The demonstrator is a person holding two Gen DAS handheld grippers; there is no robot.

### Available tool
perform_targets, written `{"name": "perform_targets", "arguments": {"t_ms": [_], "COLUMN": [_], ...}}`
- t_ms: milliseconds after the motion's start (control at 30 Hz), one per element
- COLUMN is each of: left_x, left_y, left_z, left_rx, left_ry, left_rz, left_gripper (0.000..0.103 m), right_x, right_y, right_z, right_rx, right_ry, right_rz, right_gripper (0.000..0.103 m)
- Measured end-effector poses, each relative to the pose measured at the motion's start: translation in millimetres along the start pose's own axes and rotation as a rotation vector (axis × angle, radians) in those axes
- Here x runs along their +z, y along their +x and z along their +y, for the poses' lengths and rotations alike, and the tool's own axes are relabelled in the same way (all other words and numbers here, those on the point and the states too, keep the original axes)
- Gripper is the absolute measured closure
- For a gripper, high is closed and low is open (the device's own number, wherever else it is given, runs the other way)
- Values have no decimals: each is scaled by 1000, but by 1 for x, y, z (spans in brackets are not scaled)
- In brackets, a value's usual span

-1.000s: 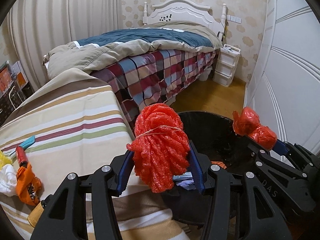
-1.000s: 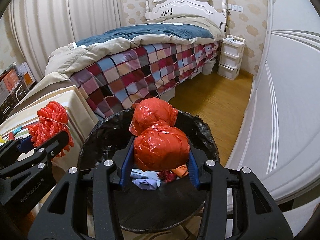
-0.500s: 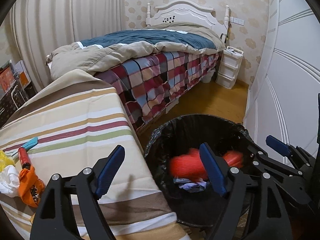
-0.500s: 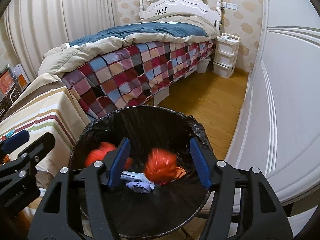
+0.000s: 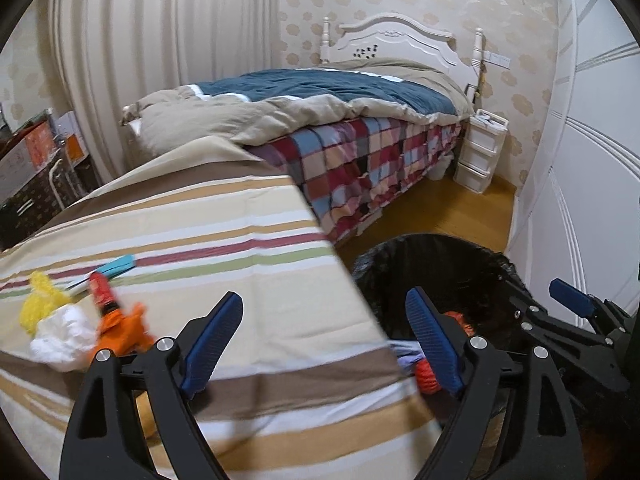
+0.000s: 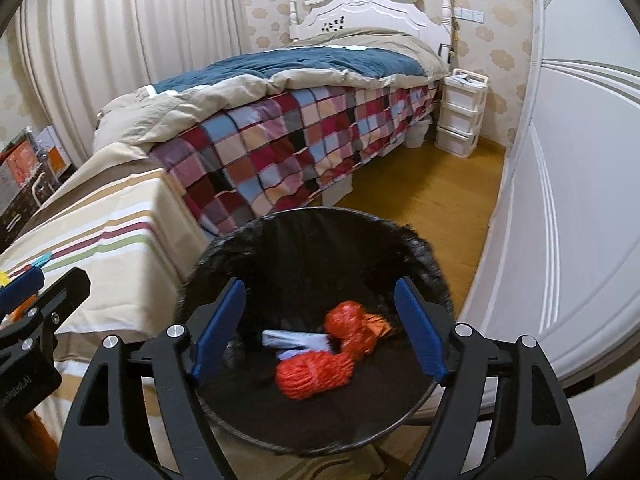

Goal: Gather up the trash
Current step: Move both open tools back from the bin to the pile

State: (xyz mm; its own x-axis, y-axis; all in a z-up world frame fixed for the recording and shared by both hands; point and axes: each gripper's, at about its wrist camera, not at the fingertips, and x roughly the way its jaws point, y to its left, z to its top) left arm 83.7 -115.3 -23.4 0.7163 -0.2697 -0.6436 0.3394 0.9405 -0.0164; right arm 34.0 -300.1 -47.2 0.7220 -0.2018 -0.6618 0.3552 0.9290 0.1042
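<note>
Both jaws opening and empty, the right hand-held gripper [image 6: 316,328] hangs over the black-lined bin [image 6: 304,232] holding the red trash bundles [image 6: 316,372], the left hand-held gripper [image 5: 324,340] over the striped table [image 5: 224,240], bed [image 6: 280,120] beyond.

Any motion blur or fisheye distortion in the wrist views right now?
Left wrist: the striped tablecloth and the leftover trash smear with motion blur; the far bed stays fairly sharp. Right wrist: mild blur on the red bundles in the bin. Both: the fisheye bends the wardrobe doors and darkens the corners.
</note>
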Motion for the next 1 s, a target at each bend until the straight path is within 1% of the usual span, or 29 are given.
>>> {"name": "perform_targets", "arguments": {"t_ms": [267,433,600,767,900,1000], "left_x": [-26,-44,-59,-70,-78,-84], "left_y": [-32,-52,-67,-78,-86,-91], "left_z": [60,99,132,162,182,196], "left_rx": [71,136,210,256,275,286], "left_ry": [-81,-130,-155,-199,-239,-265], "left_rz": [18,26,27,35,39,40], "left_gripper": [19,18,18,18,18,18], "right_x": [-14,-24,-35,-45,-49,-51], "right_y": [-20,-30,-35,-37,-38,-39], "right_z": [54,98,137,172,200,213], "right_rx": [100,168,227,263,273,274], "right_ry": [-58,-123,-176,-233,-269,-284], "right_rz": [18,36,63,87,96,96], "right_gripper": [24,22,22,22,22,22]}}
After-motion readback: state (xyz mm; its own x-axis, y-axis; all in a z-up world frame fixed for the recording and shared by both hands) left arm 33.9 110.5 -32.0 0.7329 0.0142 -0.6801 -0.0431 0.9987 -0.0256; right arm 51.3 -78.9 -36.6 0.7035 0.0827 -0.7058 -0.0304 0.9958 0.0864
